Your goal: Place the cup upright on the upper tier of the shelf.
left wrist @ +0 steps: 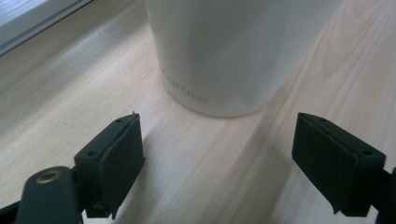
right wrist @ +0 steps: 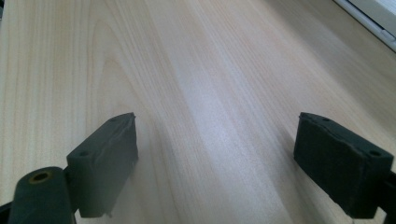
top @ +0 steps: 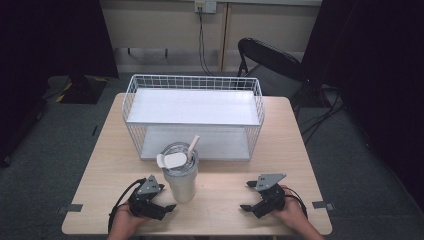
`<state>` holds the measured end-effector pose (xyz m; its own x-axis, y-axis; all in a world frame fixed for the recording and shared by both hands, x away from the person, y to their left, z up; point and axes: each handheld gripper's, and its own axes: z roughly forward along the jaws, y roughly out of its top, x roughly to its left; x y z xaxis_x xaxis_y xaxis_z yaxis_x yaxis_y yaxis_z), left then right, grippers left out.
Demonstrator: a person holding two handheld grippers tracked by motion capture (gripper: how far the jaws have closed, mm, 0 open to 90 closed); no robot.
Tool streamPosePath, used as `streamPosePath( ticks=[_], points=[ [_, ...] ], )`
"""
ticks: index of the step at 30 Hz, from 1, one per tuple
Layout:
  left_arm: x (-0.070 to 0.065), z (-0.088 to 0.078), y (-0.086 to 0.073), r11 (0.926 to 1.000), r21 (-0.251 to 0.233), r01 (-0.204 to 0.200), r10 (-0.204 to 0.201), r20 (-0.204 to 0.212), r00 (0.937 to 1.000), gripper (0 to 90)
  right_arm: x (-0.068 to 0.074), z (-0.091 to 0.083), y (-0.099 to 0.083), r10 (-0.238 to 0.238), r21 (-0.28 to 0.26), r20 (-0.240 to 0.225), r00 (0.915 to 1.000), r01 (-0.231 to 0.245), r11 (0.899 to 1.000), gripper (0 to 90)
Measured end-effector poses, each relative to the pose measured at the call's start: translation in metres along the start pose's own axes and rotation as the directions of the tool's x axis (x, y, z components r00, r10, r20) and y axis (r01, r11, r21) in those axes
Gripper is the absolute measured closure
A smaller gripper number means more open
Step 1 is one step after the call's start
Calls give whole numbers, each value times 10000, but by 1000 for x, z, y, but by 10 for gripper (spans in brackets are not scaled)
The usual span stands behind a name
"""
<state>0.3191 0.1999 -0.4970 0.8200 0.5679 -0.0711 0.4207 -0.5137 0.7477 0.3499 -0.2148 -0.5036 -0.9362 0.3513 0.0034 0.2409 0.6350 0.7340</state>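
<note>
A white tumbler (top: 180, 175) with a clear lid and a pale straw stands upright near the front of the wooden table (top: 100, 165). My left gripper (top: 165, 200) rests just left of it, open, its jaws pointing at the cup. In the left gripper view the tumbler's base (left wrist: 224, 60) stands a short way beyond the wide-apart pads (left wrist: 119, 158), not between them. My right gripper (top: 247, 196) lies at the front right, open, facing left over bare wood. Its pads (right wrist: 107, 158) hold nothing.
A white wire basket shelf (top: 192, 116) with a flat white top and a lower white floor stands across the table's middle, right behind the tumbler. A black chair (top: 270, 60) stands beyond the table's far right. Bare wood lies between the two grippers.
</note>
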Motion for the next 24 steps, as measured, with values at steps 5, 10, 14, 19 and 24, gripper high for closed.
streamPosePath(
  ticks=[5,10,14,19,24],
  points=[
    [-2,-4,6,9992,-404,-13,14,31,10000,161,0,0,0,5,1,-2,10000,-5,10000,132],
    [-5,-7,14,9972,-734,-170,173,22,9998,162,0,0,0,4,1,-1,10000,-4,10000,132],
    [-6,-11,22,9923,-1229,-140,140,-10,9999,160,0,0,0,5,2,-1,10000,-5,10000,131],
    [-5,-14,30,9830,-1814,-269,260,-76,9996,162,0,0,0,5,-1,0,10000,-5,10000,132],
    [-8,-13,38,9725,-2282,-460,429,-187,9989,152,0,0,0,2,1,-1,10000,-2,10000,132]
  ],
)
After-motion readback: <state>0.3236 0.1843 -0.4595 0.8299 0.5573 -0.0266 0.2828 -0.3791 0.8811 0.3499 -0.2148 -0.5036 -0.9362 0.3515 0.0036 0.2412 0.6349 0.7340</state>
